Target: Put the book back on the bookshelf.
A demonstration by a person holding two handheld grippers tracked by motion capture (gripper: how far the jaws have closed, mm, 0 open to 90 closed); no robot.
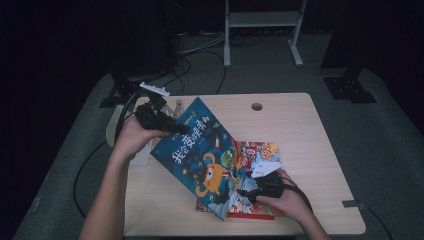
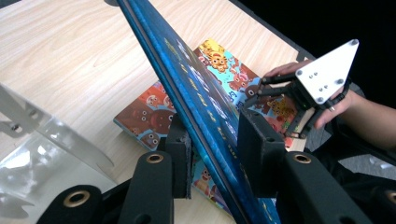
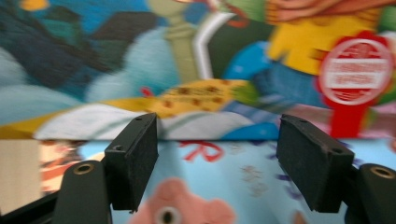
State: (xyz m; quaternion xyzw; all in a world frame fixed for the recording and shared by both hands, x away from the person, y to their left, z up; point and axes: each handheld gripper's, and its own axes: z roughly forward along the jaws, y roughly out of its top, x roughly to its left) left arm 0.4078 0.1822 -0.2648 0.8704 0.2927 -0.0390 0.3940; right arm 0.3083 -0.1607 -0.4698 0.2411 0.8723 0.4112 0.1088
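Left gripper (image 2: pixel 212 156) clamped on blue book (image 1: pixel 200 150), tilting it off stack near table's (image 1: pixel 300 115) front edge; right gripper (image 3: pixel 219 158) jaws parted, empty; next, lift clear

We see a tabletop (image 1: pixel 300 120) of pale wood-grain laminate, smooth and matt. The blue book (image 1: pixel 200 150) has a glossy printed card cover that catches the light along its tilted face. The book beneath it (image 2: pixel 144 116), near the tabletop's front edge, is printed card as well, with a softer sheen. The left gripper (image 2: pixel 215 154) has matt black plastic jaws faced with rough dark pads and brass-coloured metal bushings. The right gripper (image 2: pixel 299 105) carries a smooth pale plate.
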